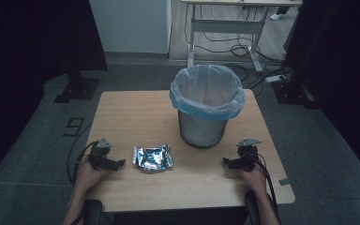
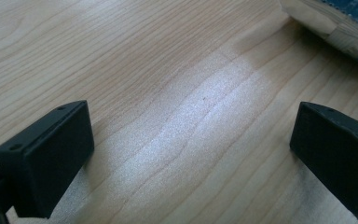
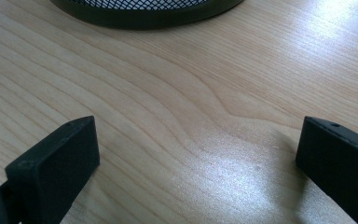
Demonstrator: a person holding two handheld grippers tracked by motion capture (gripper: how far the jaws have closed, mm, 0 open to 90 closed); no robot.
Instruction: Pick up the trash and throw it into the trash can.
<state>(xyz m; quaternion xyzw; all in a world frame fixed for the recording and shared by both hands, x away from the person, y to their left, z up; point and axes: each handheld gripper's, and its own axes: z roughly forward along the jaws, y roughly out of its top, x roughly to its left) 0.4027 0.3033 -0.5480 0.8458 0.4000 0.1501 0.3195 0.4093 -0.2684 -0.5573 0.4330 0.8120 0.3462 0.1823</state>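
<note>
A crumpled foil wrapper (image 1: pixel 153 158) is observed on the wooden table (image 1: pixel 122 112), just beside the left gripper (image 1: pixel 120 163). Both left and right gripper (image 1: pixel 225 161) are spread apart, empty. A lined mesh bin (image 1: pixel 206 105) stands behind.

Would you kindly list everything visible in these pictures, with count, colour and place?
table: one, light wood, centre of the high view
waste bin: one, dark mesh, far middle of the table
bin liner: one, pale blue, over the bin's rim
foil wrapper: one, silver and blue, crumpled, near middle of the table
desk: one, white frame, on the floor behind, cables under it
left gripper: one, black, near left of the table, open
right gripper: one, black, near right, open
</note>
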